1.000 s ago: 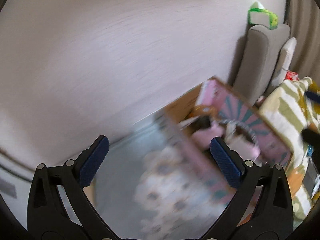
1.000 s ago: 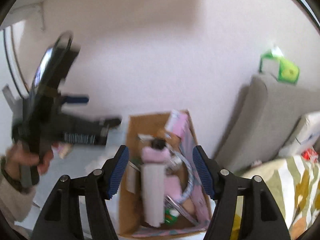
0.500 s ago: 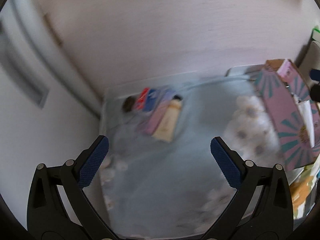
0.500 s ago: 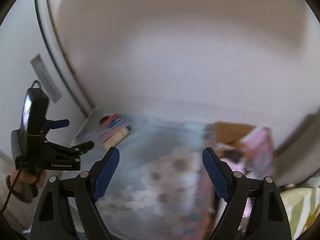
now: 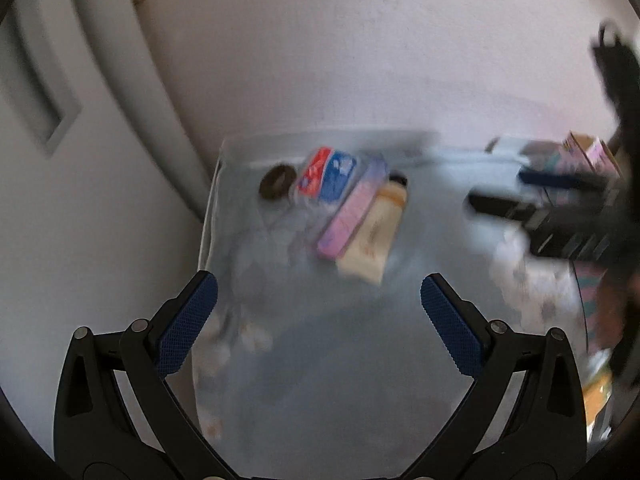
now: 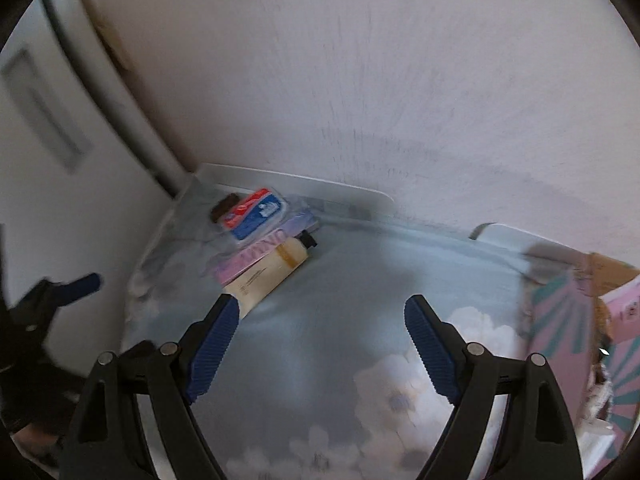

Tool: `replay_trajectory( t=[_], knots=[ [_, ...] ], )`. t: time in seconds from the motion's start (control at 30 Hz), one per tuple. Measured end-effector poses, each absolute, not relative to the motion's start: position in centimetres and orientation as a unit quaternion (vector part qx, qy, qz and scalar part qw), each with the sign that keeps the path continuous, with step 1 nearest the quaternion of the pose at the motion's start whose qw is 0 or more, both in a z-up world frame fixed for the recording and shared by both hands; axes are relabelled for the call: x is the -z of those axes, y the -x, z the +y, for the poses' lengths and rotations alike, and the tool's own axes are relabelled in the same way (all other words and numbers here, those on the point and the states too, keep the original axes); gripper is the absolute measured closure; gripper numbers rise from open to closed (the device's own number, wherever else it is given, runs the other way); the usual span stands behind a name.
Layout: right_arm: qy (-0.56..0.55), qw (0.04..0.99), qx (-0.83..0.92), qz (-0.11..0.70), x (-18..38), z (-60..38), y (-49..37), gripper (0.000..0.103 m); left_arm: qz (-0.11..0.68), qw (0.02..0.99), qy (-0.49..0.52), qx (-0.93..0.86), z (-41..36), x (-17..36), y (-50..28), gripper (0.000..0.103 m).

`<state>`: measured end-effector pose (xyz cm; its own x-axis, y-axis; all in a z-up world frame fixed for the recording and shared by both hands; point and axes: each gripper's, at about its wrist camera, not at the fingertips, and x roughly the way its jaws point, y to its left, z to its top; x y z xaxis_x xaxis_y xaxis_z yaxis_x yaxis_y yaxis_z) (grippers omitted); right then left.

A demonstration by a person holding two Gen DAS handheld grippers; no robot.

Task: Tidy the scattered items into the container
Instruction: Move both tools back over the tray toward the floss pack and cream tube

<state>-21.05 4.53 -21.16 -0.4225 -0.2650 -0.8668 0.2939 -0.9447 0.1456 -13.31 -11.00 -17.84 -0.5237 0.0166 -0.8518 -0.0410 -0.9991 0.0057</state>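
Both tools, left tool (image 5: 316, 320) and right tool (image 6: 320, 348), stand apart and empty over the bed (image 6: 360, 288). A pickup is at hand: the cream tube (image 6: 268, 276) at eleven o'clock needs straddling next.

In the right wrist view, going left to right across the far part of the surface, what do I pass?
Left gripper at the left edge → red and blue packet → cream bottle → pink patterned box at the right edge.
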Motion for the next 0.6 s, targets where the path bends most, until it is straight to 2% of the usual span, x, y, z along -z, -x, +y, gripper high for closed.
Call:
replay_trajectory(
  t=[0.2,0.33,0.6],
  knots=[
    [-0.511,0.154,0.845,-0.023,25.7,3.7,22.7,0.021,-0.009,0.034,0.473,-0.88,-12.3,18.1,19.1,0.001],
    [-0.5,0.164,0.849,-0.044,26.4,3.9,22.2,0.021,-0.037,0.059,0.492,-0.868,-12.8,19.2,23.3,0.001],
    [-0.472,0.145,0.866,-0.082,27.0,2.0,21.3,0.021,-0.025,0.082,0.497,-0.864,-10.7,21.6,27.2,0.001]
  ],
)
